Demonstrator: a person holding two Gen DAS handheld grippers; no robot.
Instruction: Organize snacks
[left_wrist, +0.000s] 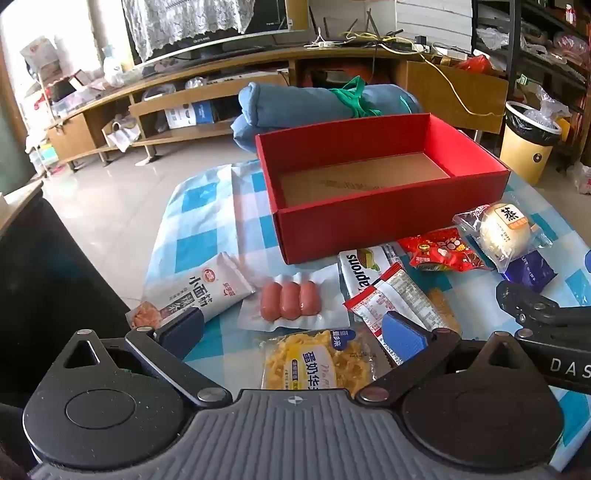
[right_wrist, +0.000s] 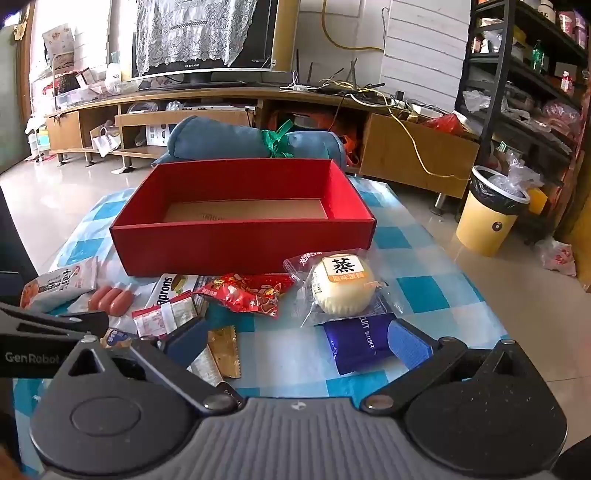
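The left tool (left_wrist: 291, 332) hangs wide open over the bench (left_wrist: 207, 221), nothing between its pads. Just ahead lie the sausages (left_wrist: 290, 301), with a waffle pack (left_wrist: 317, 363) beneath. Farther ahead stands the red box (left_wrist: 388, 218), empty; the right tool (left_wrist: 524, 299) shows at right.

Left wrist view: the right gripper (left_wrist: 546, 317) runs off the right edge, fingertips unseen. The left gripper (left_wrist: 291, 332) pad covers a corner of the white noodle-snack pouch (left_wrist: 207, 291). The green-and-white wafer pack (left_wrist: 364, 262) lies partly under the red-and-white sachet (left_wrist: 391, 295).

Right wrist view: the purple biscuit pack (right_wrist: 360, 345) is partly under the steamed cake (right_wrist: 341, 286) and behind a blue pad. Small print is unreadable throughout.
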